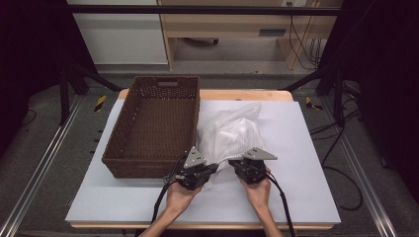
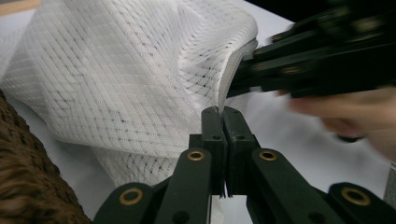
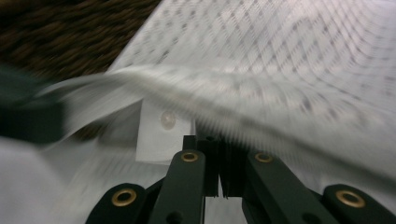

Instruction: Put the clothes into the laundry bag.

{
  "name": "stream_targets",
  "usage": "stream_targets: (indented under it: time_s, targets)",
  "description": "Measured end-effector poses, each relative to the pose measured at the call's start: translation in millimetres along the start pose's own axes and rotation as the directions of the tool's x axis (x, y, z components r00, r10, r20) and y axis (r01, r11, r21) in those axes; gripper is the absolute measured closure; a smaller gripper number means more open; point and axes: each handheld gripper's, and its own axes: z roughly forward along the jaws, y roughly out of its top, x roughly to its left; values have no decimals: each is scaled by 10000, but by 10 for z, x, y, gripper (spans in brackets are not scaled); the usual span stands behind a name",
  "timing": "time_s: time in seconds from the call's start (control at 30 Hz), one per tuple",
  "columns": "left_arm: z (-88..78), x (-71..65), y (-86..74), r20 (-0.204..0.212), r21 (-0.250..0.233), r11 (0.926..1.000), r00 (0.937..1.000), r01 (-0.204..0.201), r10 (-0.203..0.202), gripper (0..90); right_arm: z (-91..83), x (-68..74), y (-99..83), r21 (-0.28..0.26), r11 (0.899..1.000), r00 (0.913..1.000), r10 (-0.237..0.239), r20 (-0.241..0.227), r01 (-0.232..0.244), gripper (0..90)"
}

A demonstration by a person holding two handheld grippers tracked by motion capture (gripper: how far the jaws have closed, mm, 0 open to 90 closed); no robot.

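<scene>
both grippers, left gripper [image 2: 223,112] and right gripper [image 3: 215,140], are clamping their fingers on the near hem of the white mesh bag [image 1: 230,133] lying on the worktop [image 1: 296,187] beside the basket [image 1: 155,128]; keeping both pinches firm and lifting evenly should work best

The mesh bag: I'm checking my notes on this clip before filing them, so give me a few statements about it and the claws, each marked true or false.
1. The left claw is shut on the mesh bag. True.
2. The mesh bag lies inside the wicker basket. False: it lies on the white table cover, against the basket's right side.
3. The right claw is shut on the bag's edge. True.
4. The basket holds folded clothes. False: nothing shows inside it.
5. The two claws grip the bag's near edge side by side. True.
</scene>
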Motion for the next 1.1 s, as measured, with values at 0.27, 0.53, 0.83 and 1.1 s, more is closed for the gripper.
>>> stream_targets:
  time_s: [0.27,0.53,0.83,1.1]
  targets:
    - [73,43,-69,35,288,9994,9998,187,-188,881,330,-78,-20,79,9996,9880,258,1521,-273,789]
    - [127,50,-96,-22,414,9990,9998,176,-175,880,-128,-86,-66,935,9937,9899,-737,1211,625,368]
    - [172,41,-118,-34,570,9983,9999,139,-137,880,-143,-226,-289,2042,9780,9904,-677,1209,420,636]
    - [151,54,-112,-70,510,9985,9998,172,-169,879,-317,-217,-306,2303,9728,9931,-508,1058,252,900]
